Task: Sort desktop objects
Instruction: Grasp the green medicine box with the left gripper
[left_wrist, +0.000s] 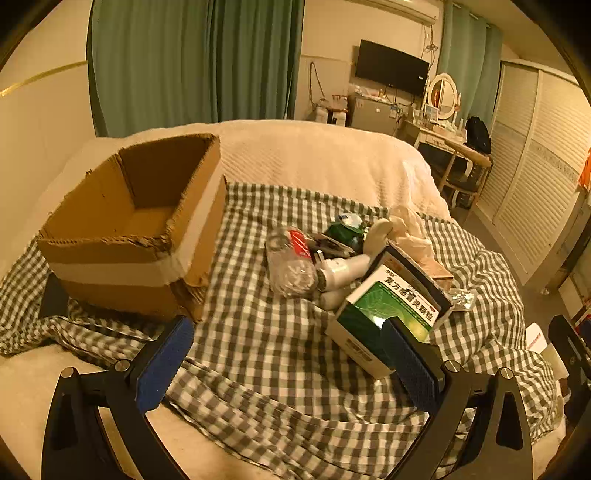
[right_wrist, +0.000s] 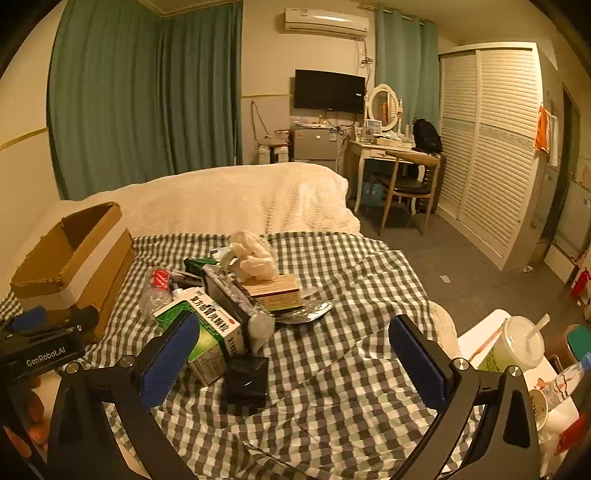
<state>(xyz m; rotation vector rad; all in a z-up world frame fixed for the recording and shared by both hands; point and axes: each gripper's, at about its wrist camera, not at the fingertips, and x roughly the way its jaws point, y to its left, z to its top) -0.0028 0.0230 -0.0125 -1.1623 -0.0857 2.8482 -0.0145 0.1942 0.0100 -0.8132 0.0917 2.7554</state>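
The bed (right_wrist: 258, 199) is covered by a checked cloth (left_wrist: 266, 332). On the cloth a cardboard box (left_wrist: 140, 229), open at the top, is seen. Just to the right of the cardboard box a heap of small things is piled: a green medicine carton (left_wrist: 384, 310), a crushed clear bottle (left_wrist: 288, 266), a white bottle (left_wrist: 343, 271). The left tongs (left_wrist: 291, 362) and right tongs (right_wrist: 295, 358) are spread wide over the cloth, with nothing pinched.
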